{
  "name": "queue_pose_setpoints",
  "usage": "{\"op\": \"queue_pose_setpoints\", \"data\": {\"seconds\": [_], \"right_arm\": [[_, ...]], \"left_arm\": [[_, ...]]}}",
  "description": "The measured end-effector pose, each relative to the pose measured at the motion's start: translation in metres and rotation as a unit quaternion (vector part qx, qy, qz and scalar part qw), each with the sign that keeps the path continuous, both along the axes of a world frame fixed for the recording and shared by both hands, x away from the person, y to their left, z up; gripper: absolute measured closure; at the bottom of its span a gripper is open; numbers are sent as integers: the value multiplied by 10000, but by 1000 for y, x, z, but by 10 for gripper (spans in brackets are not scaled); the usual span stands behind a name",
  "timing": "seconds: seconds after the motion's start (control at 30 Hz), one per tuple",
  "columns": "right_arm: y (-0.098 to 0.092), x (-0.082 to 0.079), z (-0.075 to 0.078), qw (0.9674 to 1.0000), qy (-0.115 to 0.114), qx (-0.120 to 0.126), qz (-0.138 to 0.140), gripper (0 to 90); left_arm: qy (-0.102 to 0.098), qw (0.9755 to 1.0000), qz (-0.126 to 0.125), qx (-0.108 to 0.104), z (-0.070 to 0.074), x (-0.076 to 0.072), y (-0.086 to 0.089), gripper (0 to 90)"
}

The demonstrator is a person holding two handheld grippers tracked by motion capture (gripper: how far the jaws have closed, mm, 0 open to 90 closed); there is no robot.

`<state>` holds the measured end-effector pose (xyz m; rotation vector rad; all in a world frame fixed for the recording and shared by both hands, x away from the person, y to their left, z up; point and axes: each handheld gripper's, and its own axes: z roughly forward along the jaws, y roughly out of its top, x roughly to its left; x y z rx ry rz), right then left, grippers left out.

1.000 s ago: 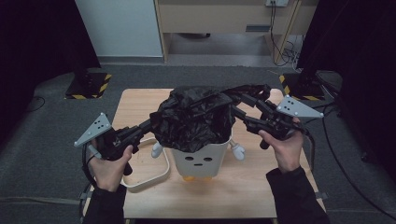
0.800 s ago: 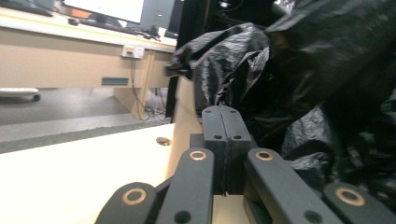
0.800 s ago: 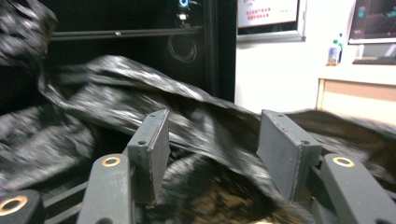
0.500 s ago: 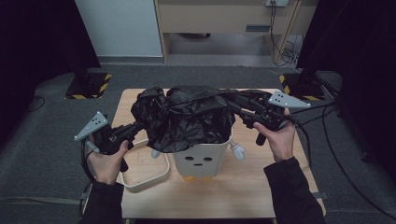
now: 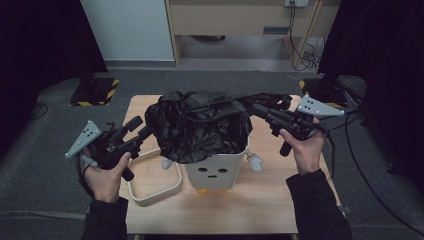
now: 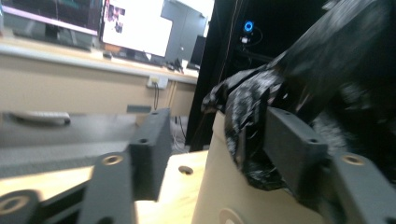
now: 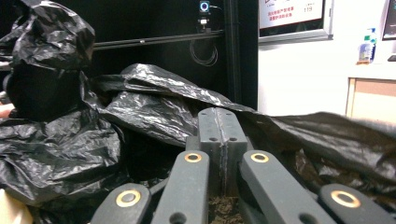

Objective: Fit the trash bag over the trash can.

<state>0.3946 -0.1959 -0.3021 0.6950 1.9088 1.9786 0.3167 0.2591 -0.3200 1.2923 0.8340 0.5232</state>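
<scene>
Right gripper (image 5: 261, 110): jaws pressed together after just closing, pinching a stretched fold of the black bin liner (image 5: 202, 125) at the far right rim; in the right gripper view the two pads (image 7: 222, 140) meet flat with film bunched around them.
Left gripper (image 5: 141, 134): jaws have just been opening and stand spread; in the left gripper view one pad lies against the liner's crumpled edge at the bin wall, the other stands apart with bare tabletop between them, so nothing is pinched.
Liner: draped over the mouth of the white waste bin (image 5: 217, 167), which stands mid-table with a small face on its front.
Progress: the bag appears to cover the top and hang down the left and front; the right corner looks unseated, pulled outward and not yet tucked.
Left to do: likely seating the loose ring (image 5: 150, 182), which lies on the wooden table (image 5: 250, 210) beside the bin.
Hands: both hold low and level, flanking the bin, forearms entering from the near edge.
</scene>
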Motion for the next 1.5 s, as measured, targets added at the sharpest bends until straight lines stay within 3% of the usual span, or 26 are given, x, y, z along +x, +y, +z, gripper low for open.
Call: {"op": "queue_pose_setpoints", "data": {"seconds": [0.2,0.33,0.43,0.53,0.7,0.8,0.9,1.07,1.1,1.13,1.23,1.3,1.37,1.43,1.5], "right_arm": [[0,0,0,9998,-35,-141,-106,900],[0,0,0,9997,-76,-172,-182,894],[-2,0,1,9995,-103,-207,-234,869],[-6,0,0,9991,-103,-218,-356,721],[-13,1,-7,9981,-143,-382,-467,552],[-16,5,-11,9965,-161,-603,-554,506],[-16,11,-15,9947,-214,-757,-656,467],[-6,23,-21,9920,-254,-1001,-723,508],[-3,24,-22,9910,-282,-1076,-740,531],[-1,25,-23,9902,-293,-1149,-733,565],[5,27,-25,9882,-327,-1308,-720,680],[6,28,-26,9879,-305,-1326,-739,790],[5,28,-24,9890,-218,-1269,-723,900],[4,27,-21,9911,-139,-1119,-706,900],[3,24,-18,9919,-134,-1067,-674,900]], "left_arm": [[-421,9989,-5,228,15,-15,-4,260],[-630,9973,-26,378,21,-25,-12,242],[-680,9966,-25,467,24,-25,-15,247],[-710,9958,-89,573,32,-16,-19,318],[-688,9957,-305,540,38,-3,-22,622],[-622,9967,-391,355,40,4,-16,792],[-565,9970,-419,308,38,4,-10,898],[-136,9994,-174,275,13,7,12,900],[-136,9994,-174,275,13,7,12,900],[41,9995,-107,294,1,9,18,900],[292,9991,-38,311,-15,14,24,900],[361,9989,-26,304,-19,15,25,900],[563,9979,-10,305,-31,21,26,900],[654,9975,31,252,-36,24,26,887],[662,9975,93,221,-37,25,26,789]]}}
